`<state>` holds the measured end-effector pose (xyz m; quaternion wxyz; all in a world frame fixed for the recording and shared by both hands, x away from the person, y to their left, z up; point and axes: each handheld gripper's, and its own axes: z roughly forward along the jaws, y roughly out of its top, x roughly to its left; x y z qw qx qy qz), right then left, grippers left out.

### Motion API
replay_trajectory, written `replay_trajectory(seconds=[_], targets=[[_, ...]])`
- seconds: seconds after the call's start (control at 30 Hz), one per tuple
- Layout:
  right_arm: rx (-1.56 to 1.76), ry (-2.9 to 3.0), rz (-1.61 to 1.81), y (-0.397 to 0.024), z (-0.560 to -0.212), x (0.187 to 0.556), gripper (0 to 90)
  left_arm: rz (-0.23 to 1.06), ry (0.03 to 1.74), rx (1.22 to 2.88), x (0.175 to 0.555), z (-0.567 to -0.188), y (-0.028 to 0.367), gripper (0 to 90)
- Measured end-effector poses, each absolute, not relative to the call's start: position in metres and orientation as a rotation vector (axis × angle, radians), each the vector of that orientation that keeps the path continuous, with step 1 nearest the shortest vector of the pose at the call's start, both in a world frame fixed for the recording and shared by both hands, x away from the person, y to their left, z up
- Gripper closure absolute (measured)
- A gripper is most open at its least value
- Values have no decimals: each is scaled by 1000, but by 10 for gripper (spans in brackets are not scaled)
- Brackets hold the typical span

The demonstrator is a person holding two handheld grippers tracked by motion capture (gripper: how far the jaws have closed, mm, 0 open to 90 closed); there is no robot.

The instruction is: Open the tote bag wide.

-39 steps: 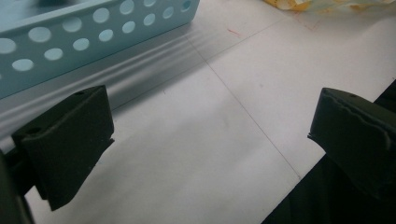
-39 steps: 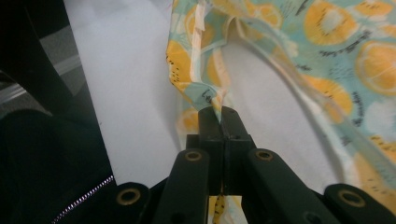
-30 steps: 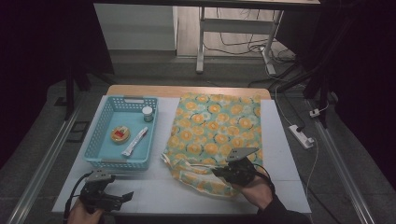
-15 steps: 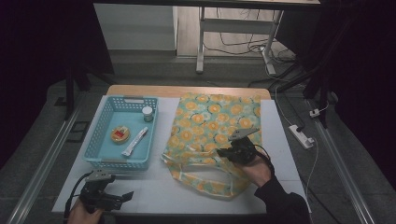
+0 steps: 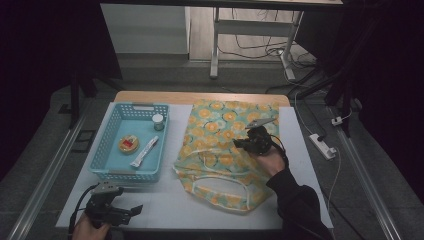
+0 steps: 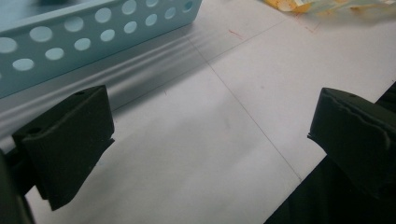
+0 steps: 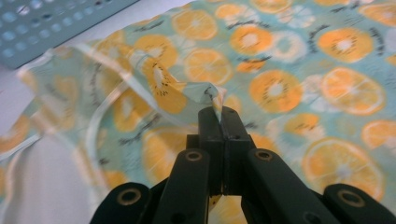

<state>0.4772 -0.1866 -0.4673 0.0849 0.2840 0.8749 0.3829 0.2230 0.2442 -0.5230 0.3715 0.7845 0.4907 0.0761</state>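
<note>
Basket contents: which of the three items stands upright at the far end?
The small white-capped jar, upright by the basket's far wall; the round orange item and white tube lie flat nearer.

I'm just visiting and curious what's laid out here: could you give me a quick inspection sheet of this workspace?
Surface: white table top, wooden far edge.
Job's things: orange-slice patterned fabric bag, lying flat, one layer pinched up.
Clutter: light blue perforated plastic basket holding a small white-capped jar, a round yellow-red piece and a white tube.
Grippers: right hand-held gripper shut on the bag's fabric; left hand-held gripper open, over bare table.
Cables: white power strip with lead, right of table.
Surroundings: dark, grey floor, metal frame legs.
</note>
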Motion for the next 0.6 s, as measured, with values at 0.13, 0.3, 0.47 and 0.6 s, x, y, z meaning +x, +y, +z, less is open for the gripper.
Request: replay_trajectory(seconds=[0.13, 0.3, 0.47, 0.6], targets=[[870, 2578, 1148, -186, -466, 492, 895, 194, 1259, 2013, 223, -523, 244, 3], [875, 2553, 1122, -185, -467, 505, 894, 192, 1261, 2013, 223, -523, 244, 3], [889, 2535, 1107, -184, -471, 519, 895, 193, 1261, 2010, 223, -523, 244, 4], [905, 2518, 1101, -184, -473, 530, 894, 193, 1262, 2011, 223, -523, 244, 4]])
